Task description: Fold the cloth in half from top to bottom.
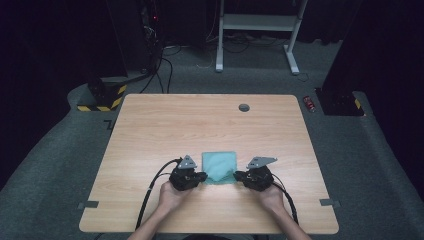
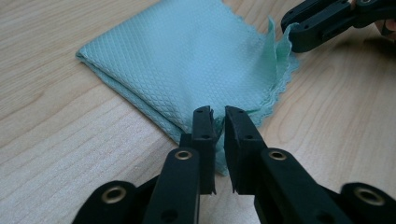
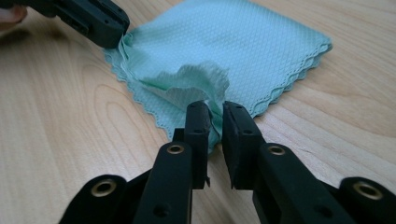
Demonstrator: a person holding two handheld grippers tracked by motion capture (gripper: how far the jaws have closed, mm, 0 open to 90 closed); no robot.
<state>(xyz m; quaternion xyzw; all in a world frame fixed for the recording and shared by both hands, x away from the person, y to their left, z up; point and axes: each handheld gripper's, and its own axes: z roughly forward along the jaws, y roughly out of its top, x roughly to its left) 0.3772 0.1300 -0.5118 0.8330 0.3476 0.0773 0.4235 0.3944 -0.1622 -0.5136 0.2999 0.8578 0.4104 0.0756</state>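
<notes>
Both tools, left point(image 1: 201, 176) & right point(image 1: 236, 175), pinch teal cloth point(image 1: 219, 165) corners

Both forearms are bare, no sleeves. The left tool point(image 1: 204, 176) and right tool point(image 1: 236, 175) are matte black, each topped by a grey three-cornered plate and trailing a black cable. Brass-ringed screw holes dot their jaws.

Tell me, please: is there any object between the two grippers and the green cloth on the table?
Nothing visible is in the way. The left gripper has its jaws closed on one near corner of the green cloth, and the right gripper pinches the other near corner. The table around the cloth looks bare.
</notes>
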